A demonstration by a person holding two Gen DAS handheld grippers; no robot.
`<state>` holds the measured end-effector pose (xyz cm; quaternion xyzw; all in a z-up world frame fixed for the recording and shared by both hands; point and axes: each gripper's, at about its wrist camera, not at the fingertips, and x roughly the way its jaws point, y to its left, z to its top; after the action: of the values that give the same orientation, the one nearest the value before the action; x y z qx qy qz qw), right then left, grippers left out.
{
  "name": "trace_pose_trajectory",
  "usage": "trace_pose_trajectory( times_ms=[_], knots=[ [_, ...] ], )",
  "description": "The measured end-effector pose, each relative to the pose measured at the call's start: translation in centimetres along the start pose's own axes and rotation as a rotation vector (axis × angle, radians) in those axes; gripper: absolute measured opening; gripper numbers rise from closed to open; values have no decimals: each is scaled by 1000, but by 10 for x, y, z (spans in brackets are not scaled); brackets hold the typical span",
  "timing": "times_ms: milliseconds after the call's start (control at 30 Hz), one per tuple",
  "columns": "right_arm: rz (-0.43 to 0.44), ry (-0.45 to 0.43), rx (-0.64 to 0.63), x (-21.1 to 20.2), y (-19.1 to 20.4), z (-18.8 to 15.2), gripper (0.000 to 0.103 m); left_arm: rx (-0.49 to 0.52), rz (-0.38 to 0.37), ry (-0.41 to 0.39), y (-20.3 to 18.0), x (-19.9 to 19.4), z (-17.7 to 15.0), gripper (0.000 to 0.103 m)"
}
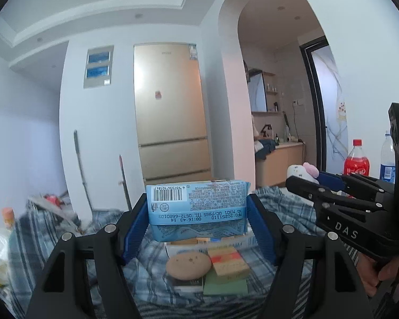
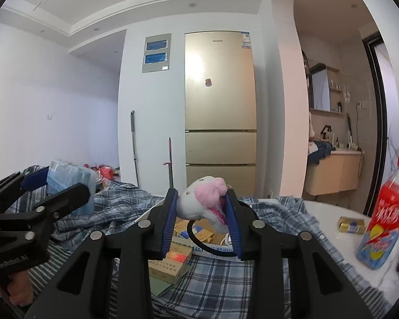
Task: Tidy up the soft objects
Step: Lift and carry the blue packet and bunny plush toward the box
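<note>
1. The left gripper (image 1: 198,212) is clamped on a light-blue plastic pack of tissues with a barcode label (image 1: 196,207), its blue ribbed pads pressing the pack's two short ends and holding it in the air above the blue-and-white checked cloth (image 1: 279,204).
2. The right gripper (image 2: 200,207) is clamped on a small white-and-pink plush toy (image 2: 202,202), squeezed narrow between the pads, raised over the same cloth.
3. Risk, as I judge it: the pack is gripped only at its soft ends, so it could bow and slide out if tilted. The plush bulges above the pads and may squirm free.
4. Risk: the grippers sit near each other, left beside right; a careless swing could knock them together.
5. Below lie a round tan biscuit-shaped cushion (image 1: 188,265) and small cardboard boxes (image 1: 230,265); a drop would scatter them.
6. Only the right wrist view shows the black loop (image 2: 212,244) under the plush and the red soda bottle (image 2: 383,223) close at the right; only the left wrist view shows the biscuit cushion.
</note>
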<state>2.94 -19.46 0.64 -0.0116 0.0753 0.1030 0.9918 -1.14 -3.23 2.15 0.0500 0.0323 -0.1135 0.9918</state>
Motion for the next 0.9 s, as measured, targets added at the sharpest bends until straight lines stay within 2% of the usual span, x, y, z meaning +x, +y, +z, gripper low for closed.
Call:
trace_pose_trajectory(
  times_ms=[233, 333, 400, 500, 633, 767, 900],
  knots=[
    [-4, 3, 11, -3, -12, 38, 34, -2, 20, -56, 2, -7, 41, 73],
    [-14, -54, 0, -7, -16, 62, 34, 20, 41, -49, 1, -3, 58, 73],
    [-5, -96, 9, -12, -16, 79, 34, 26, 20, -56, -1, 0, 70, 73],
    [-5, -133, -16, -14, -10, 110, 34, -1, 20, -100, 4, -1, 96, 73],
    [7, -158, 26, -16, -15, 142, 34, -14, 29, -152, 9, -6, 125, 73],
    [-51, -221, 34, -19, -20, 157, 34, -13, 41, -190, 6, -6, 146, 73],
    [-72, -221, 67, -5, -25, 167, 34, -9, 58, -213, -1, 2, 155, 73]
  ],
)
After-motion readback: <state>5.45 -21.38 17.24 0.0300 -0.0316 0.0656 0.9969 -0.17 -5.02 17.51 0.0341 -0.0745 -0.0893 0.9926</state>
